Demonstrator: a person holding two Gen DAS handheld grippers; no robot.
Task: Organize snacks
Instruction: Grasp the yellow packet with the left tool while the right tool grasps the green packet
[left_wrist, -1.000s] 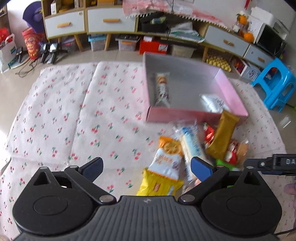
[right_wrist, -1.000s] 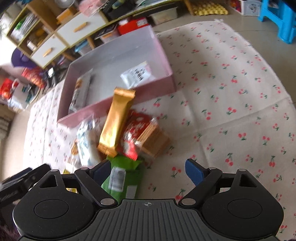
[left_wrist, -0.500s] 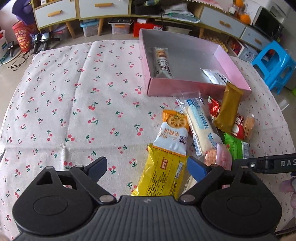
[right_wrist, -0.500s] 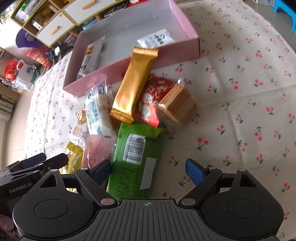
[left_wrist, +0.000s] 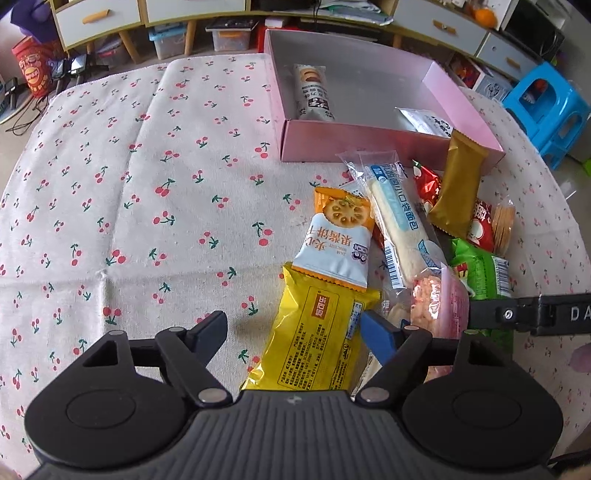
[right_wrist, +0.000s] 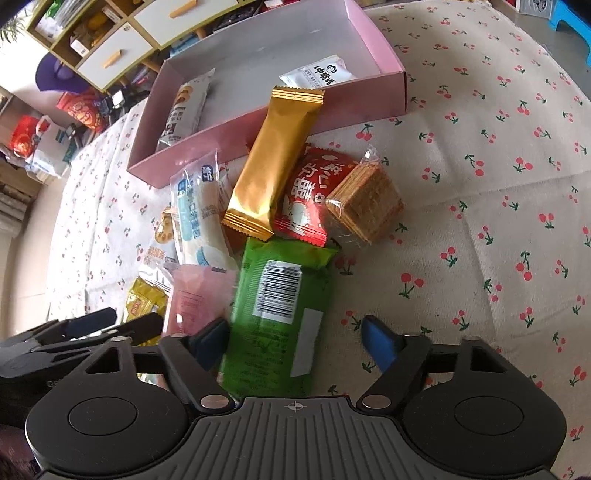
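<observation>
our left gripper (left_wrist: 293, 328) closing, loose round yellow pack (left_wrist: 317, 339) | right gripper (right_wrist: 293, 341) closing, loose round green pack (right_wrist: 277, 314) | both mid-cloth (left_wrist: 147, 184)

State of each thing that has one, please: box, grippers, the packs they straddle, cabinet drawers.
Pink box: open, two packs inside.
Left hand-held gripper: open, jaws just closing.
Yellow pack: flat, between them, ungripped.
Right hand-held gripper: open, jaws just closing.
Green pack: flat, ungripped.
Drawers: shut.
</observation>
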